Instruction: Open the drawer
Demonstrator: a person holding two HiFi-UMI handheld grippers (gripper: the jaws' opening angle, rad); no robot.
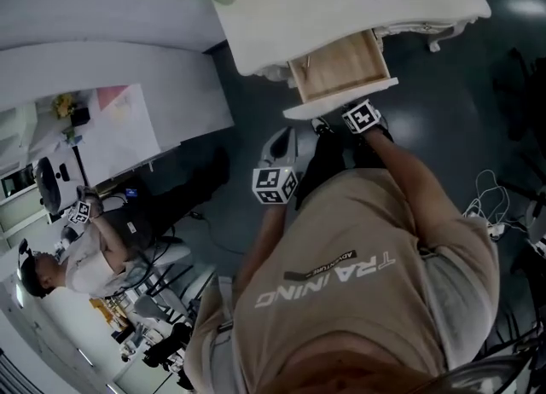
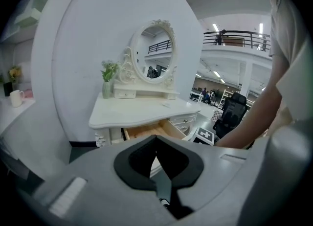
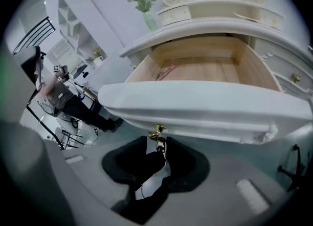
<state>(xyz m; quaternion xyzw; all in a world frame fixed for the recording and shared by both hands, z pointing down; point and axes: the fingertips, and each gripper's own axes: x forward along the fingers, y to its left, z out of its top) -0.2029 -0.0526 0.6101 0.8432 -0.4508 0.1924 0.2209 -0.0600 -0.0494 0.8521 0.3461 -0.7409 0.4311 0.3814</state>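
So the drawer (image 3: pixel 205 68) is out a good way from under the table (image 3: pixel 210 26), and the whole thing hinges on the right gripper (image 3: pixel 157 142). In its own view the drawer front sits at 12 o'clock from the jaws. The little handle (image 3: pixel 157 133) hangs right between the tips, and the jaws look closed in on it from both sides, pinching it rather than spread wide. The front's long axis runs roughly 9 to 3, dipping a bit toward 4. Any further pull has to come straight back toward 6, square to that line, or I'd guess the drawer racks in its slot.

The left gripper (image 2: pixel 156 139) is way out of it. In the head view it's at about 7 o'clock from the drawer and well apart, with its jaws pressed together on nothing. So the right hand is the near one by a mile.

Materials:
- The inside of the drawer is bare pale wood with a flat floor and straight sides.
- The front is smooth glossy white with a rounded, overhanging lip.
- The handle is a small brass drop pull, ornate and knobbly, so not much to grab and probably slippery.
- The table is the same cream white, with carved trim.
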